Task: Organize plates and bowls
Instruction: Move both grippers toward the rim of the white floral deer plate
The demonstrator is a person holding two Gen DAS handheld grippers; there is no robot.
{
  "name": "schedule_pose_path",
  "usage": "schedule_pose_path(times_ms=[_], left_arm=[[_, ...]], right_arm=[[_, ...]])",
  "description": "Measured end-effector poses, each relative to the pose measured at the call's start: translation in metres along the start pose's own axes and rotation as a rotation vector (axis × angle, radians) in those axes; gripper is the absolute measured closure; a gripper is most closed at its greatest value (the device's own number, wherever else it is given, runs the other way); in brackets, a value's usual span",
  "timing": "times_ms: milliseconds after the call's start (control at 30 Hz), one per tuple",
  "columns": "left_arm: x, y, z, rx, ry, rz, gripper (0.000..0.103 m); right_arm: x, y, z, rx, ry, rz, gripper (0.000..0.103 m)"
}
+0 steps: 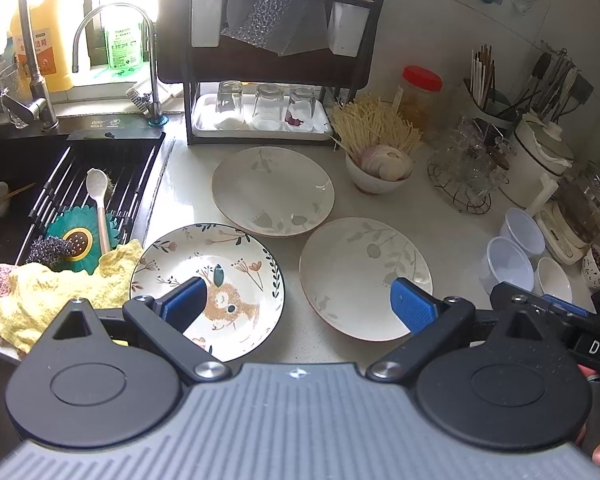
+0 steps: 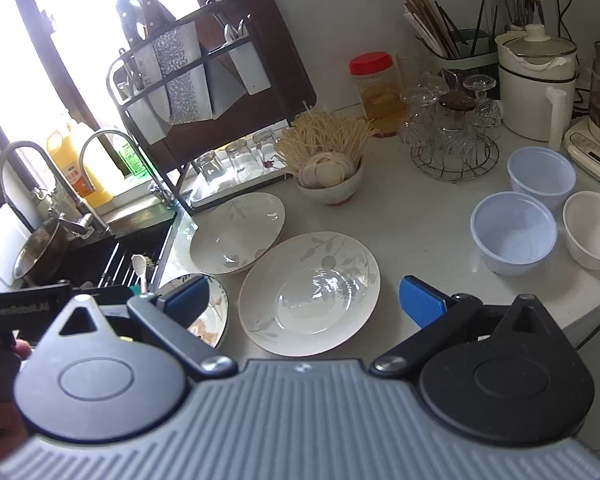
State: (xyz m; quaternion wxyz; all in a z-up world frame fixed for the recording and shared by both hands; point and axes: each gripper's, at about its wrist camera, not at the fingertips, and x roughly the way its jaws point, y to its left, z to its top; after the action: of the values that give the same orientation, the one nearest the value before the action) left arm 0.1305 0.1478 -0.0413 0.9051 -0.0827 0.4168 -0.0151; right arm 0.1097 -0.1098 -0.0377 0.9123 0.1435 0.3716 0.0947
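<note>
Three plates lie flat on our counter (image 1: 188, 184): a bear plate (image 1: 208, 280) beside the sink (image 1: 4, 168), a far leaf plate (image 1: 272, 190) before the rack (image 1: 268, 60), and a near leaf plate (image 1: 364, 276) to its right, all just apart. Two plastic cups (image 2: 514, 232) and a white bowl (image 2: 594, 234) stand near the counter's right edge. We hold our left gripper (image 1: 298, 304) level above the gap between bear plate and near leaf plate, fingers spread wide, grasping nothing. Our right gripper (image 2: 304, 304) hovers over the near leaf plate, likewise spread and empty
</note>
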Motion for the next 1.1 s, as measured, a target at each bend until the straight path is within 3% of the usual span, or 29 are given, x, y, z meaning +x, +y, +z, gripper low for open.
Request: schedule_pose_path(times_ms=[167,300,633,700,933,1100], left_arm=[[0.019,0.023,0.014,0.018,0.015,-0.011,0.003],[0.034,0.046,0.025,0.026,0.028,-0.015,0.003],[0.084,0.105,0.046,0.050,0.090,-0.029,0.003],[0.095,0.116,0.048,0.050,0.114,-0.035,0.003],[0.132,0.141,0.048,0.095,0.199,-0.054,0.004],[0.153,0.154,0.046,0.120,0.252,-0.077,0.004]], right_arm=[[0.021,0.016,-0.001,0.012,0.040,0.009,0.000],[0.037,0.026,0.000,0.076,0.072,0.083,0.000],[0.085,0.064,-0.012,0.117,0.134,0.085,0.000],[0.096,0.068,-0.015,0.149,0.161,0.097,0.005],[0.126,0.088,-0.027,0.196,0.226,0.102,0.006],[0.147,0.096,-0.038,0.233,0.287,0.096,0.017]])
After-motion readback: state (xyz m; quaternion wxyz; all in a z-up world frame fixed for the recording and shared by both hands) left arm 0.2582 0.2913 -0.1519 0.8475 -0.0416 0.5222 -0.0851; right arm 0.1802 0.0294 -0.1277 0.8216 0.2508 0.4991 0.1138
